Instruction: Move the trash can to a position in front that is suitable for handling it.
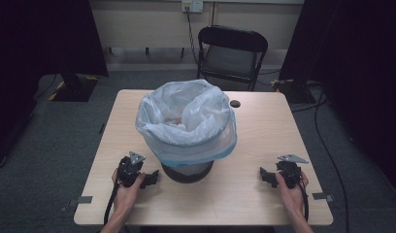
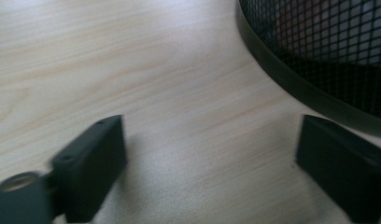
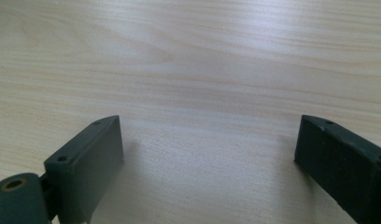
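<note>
A black mesh waste bin [image 1: 189, 171] lined with a white plastic bag [image 1: 186, 121] stands in the middle of the light wooden table [image 1: 264, 126]. My left gripper [image 1: 151, 178] rests low on the table just left of the bin's base, open with nothing between its jaws. In the left gripper view the bin's mesh wall and black rim [image 2: 291, 79] curve across the upper right, close to the left gripper [image 2: 209, 158]. My right gripper [image 1: 265, 175] sits open on the table to the right of the bin, over bare wood in the right gripper view [image 3: 209, 154].
A black folding chair [image 1: 231, 54] stands behind the table. A small dark round hole [image 1: 235, 103] marks the tabletop at the back right of the bin. Cables [image 1: 327, 145] run over the grey carpet on the right. Dark curtains hang on both sides.
</note>
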Available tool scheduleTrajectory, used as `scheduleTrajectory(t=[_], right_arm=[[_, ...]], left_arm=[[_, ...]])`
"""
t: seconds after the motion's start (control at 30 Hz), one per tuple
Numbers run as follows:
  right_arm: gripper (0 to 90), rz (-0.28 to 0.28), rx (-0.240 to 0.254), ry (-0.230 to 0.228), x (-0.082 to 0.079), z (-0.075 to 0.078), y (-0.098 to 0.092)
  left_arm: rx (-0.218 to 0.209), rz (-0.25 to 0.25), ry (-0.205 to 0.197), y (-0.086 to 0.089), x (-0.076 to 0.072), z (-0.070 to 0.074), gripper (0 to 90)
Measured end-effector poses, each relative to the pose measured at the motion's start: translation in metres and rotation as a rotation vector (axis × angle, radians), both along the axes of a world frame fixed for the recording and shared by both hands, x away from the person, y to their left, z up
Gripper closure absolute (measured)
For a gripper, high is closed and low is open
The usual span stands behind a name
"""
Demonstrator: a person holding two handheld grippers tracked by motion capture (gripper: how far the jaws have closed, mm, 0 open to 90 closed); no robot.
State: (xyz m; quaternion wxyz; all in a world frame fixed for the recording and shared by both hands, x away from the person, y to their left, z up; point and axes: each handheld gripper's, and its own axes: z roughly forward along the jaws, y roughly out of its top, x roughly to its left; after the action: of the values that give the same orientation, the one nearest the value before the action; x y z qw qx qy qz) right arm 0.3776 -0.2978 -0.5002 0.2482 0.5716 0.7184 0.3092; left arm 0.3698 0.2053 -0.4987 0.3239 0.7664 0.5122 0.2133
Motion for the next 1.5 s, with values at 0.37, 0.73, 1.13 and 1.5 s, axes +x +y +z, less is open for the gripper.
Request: scheduleTrajectory(t=[0.37, 0.73, 1.13, 1.5], right_arm=[[13.1, 0.121, 0.120, -0.055, 0.000, 0.030, 0.014], [14.4, 0.232, 0.211, -0.122, 0.028, 0.067, 0.050], [13.0, 0.307, 0.272, -0.184, 0.061, 0.111, 0.085], [14.8, 0.324, 0.269, -0.162, 0.085, 0.097, 0.119]], left_arm=[[-0.011, -0.010, -0.051, 0.010, -0.003, 0.025, 17.0], [-0.089, -0.044, -0.073, 0.015, 0.011, 0.047, 16.4], [-0.187, -0.032, -0.130, 0.024, 0.040, 0.070, 18.7], [-0.271, -0.034, -0.179, 0.023, 0.059, 0.061, 18.4]])
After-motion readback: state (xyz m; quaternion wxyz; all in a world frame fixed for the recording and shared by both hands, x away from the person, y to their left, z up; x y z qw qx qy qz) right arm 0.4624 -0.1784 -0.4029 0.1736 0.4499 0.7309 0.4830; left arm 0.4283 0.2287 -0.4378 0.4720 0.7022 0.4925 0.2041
